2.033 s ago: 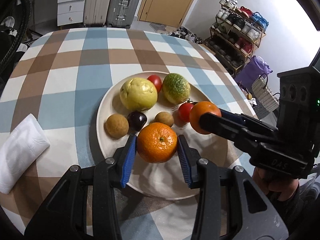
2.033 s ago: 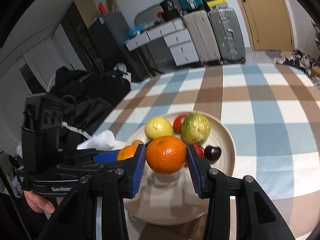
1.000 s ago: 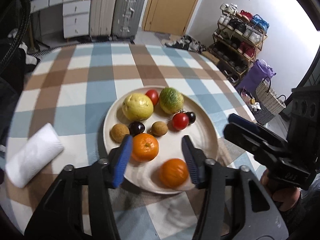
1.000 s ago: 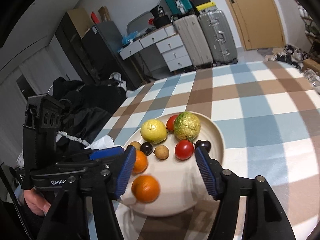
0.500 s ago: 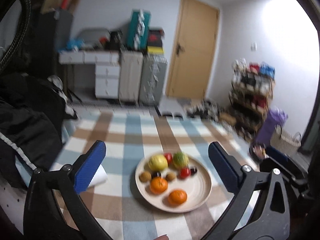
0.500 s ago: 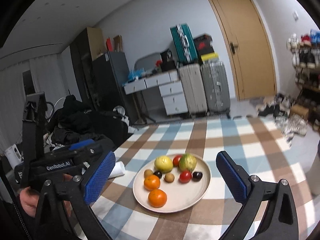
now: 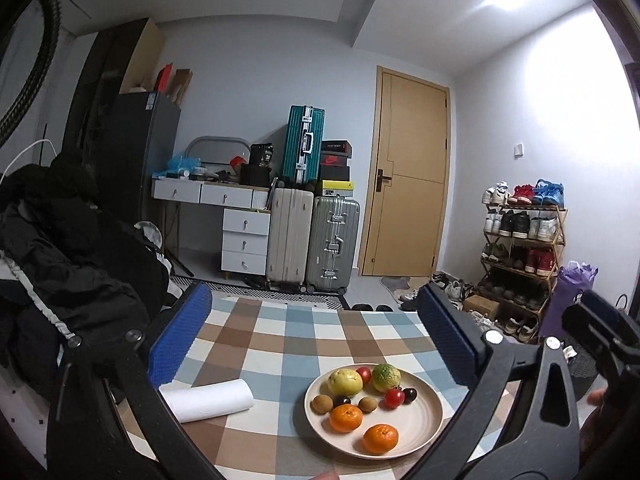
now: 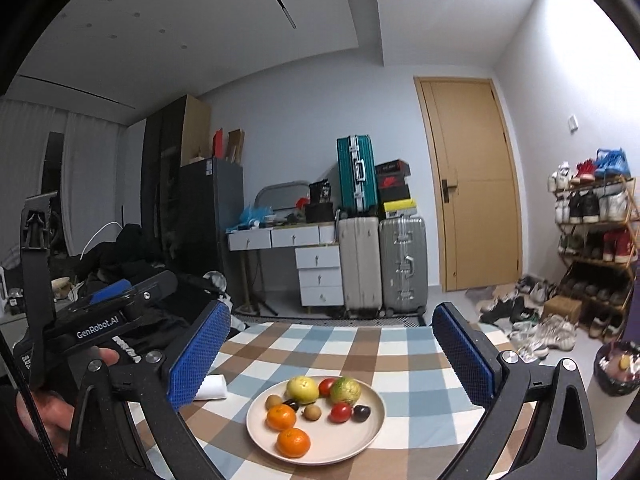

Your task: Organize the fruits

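A beige plate (image 7: 420, 426) (image 8: 360, 436) on the checked table holds two oranges (image 7: 380, 438) (image 8: 293, 443) at its near side. Behind them lie a yellow fruit (image 7: 345, 382), a green fruit (image 7: 386, 377), red tomatoes (image 7: 395, 397), dark fruits and small brown fruits (image 7: 322, 404). My left gripper (image 7: 316, 340) is open and empty, held level, back from the plate and above it. My right gripper (image 8: 332, 356) is likewise open and empty, well short of the plate. Each gripper shows at the edge of the other's view.
A white paper roll (image 7: 208, 400) lies on the table left of the plate. Dark clothing (image 7: 72, 280) is piled at the left. Suitcases (image 7: 312, 248), drawers, a door and a shoe rack (image 7: 520, 248) stand beyond. A lined bin (image 8: 612, 388) stands at the right.
Both grippers let go of their oranges, which now lie on the plate. The jaws opened fully, and both grippers drew back, rose and tilted up to level.
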The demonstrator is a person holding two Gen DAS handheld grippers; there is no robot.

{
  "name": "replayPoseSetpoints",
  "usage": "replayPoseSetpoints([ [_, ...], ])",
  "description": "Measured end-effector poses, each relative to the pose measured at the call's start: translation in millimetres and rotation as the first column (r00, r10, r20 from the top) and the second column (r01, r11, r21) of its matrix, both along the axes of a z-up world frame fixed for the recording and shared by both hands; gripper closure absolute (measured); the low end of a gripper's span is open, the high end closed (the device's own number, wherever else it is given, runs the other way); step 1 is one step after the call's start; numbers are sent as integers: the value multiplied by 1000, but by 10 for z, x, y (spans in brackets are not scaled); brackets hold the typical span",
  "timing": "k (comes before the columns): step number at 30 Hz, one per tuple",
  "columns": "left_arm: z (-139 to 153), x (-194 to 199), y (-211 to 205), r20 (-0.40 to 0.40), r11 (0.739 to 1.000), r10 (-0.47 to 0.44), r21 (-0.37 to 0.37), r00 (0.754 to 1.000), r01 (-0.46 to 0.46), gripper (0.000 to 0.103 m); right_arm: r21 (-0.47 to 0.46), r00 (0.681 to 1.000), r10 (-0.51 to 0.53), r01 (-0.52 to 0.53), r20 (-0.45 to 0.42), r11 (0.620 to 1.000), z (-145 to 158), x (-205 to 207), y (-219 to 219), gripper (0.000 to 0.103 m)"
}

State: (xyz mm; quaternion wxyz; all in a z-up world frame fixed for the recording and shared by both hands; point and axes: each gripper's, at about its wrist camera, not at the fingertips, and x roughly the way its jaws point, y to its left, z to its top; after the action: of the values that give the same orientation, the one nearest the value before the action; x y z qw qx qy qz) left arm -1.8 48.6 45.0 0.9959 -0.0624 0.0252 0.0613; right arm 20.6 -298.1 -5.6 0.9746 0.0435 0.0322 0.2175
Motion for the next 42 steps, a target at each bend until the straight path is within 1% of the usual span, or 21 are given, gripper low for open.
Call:
replayPoseSetpoints([
  [4, -79, -102, -28, 11, 999, 16, 29, 1000, -16, 1, -3, 999, -37, 37, 37, 999, -42, -90, -56, 0],
  [7, -168, -85, -59, -1, 999, 3, 45, 1000, -3, 0, -6, 997, -51, 51, 52, 999, -86, -119, -86, 0],
  [12, -447, -18, -91, -57, 998, -2, 65, 998, 5, 0, -39, 996, -70, 72, 60, 997, -224, -127, -93, 0],
  [14, -602, 30, -116, -88, 996, 4, 85, 996, 3, 0, -57, 995, -81, 84, 65, 995, -297, -119, -77, 0],
  [18, -848, 193, -140, -142, 994, 12, 111, 990, 4, 0, -58, 996, -91, 91, 15, 994, -453, -33, -76, 0],
  [23, -1056, 302, -123, -160, 993, 16, 117, 987, 3, 0, -70, 994, -105, 103, -32, 992, -658, 72, -92, 0],
  [27, -1069, 312, -118, -165, 993, 19, 117, 986, 0, 0, -102, 992, -120, 116, -38, 988, -785, 138, -69, 0],
  [31, -1108, 375, -76, -185, 995, 3, 95, 983, 15, 0, -123, 992, -114, 107, -47, 987, -884, 190, -29, 0],
  [33, -1140, 432, -32, -209, 997, -8, 75, 978, 24, 0, -135, 992, -110, 102, -54, 986, -897, 213, -3, 0],
  [36, -1209, 582, 11, -273, 998, 5, 56, 962, 11, 1, -155, 993, -100, 88, -69, 984, -920, 247, 43, 0],
  [37, -1222, 600, 11, -275, 998, 7, 57, 961, 9, 1, -161, 992, -98, 84, -79, 983, -932, 269, 57, 0],
  [40, -1233, 585, -47, -252, 996, -6, 83, 968, 28, 0, -183, 984, -90, 61, -155, 981, -991, 406, 98, 0],
  [42, -1258, 639, -31, -266, 997, -3, 73, 964, 23, 0, -192, 968, -104, 61, -226, 979, -1047, 544, 102, 0],
])
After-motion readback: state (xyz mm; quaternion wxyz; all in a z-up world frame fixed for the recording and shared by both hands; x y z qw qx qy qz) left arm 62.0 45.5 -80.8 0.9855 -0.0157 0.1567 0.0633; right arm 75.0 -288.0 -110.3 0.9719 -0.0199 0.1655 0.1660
